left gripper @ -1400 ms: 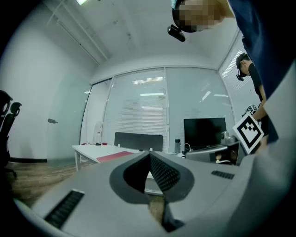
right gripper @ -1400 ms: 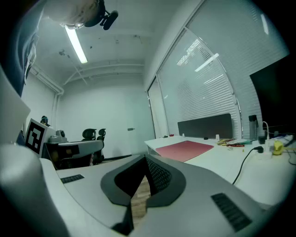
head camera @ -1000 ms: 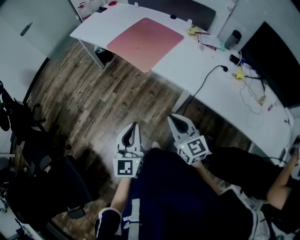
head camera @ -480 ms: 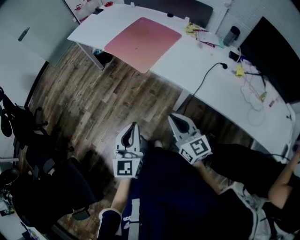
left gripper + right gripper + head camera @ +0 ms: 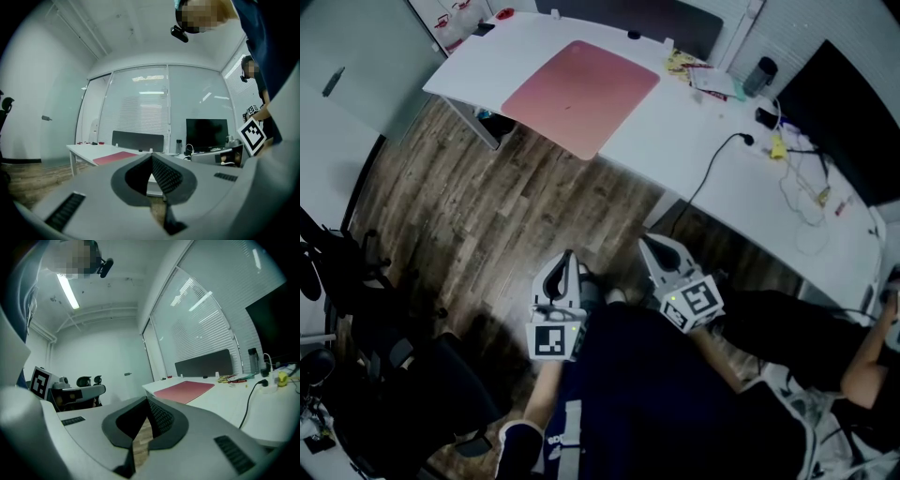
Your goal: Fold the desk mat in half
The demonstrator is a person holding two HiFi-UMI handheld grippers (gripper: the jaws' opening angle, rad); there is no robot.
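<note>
1. The desk mat (image 5: 581, 86), pink and rectangular, lay flat and fully unfolded on the white desk (image 5: 684, 141). It sat toward the desk's left end, with its nearest corner at the desk's near edge.
2. In the head view the mat lay at about 12 o'clock from both grippers and well apart from them, with a stretch of wooden floor (image 5: 487, 206) between.
3. The left gripper (image 5: 569, 255) was held low in front of the person's body, over the floor. Its jaws were pressed together with nothing between them, which its own view showed plainly.
4. The right gripper (image 5: 649, 242) sat near the left one, at its 3 o'clock. Its jaws were likewise closed tip to tip and empty.
5. Both grippers pointed roughly toward 12 o'clock, at the desk, and neither touched the mat or the desk.
6. A dark tumbler (image 5: 761, 75) stood on the desk at 3 o'clock from the mat. Farther that way was a black monitor (image 5: 844, 122).
7. A black cable (image 5: 712, 167) ran across the desk top to its near edge, at about 1 o'clock from the right gripper.
8. A dark office chair (image 5: 356, 281) stood at 9 o'clock from the left gripper.
9. Another person's arm (image 5: 867, 370) showed at the right edge, at about 4 o'clock from the right gripper.
</note>
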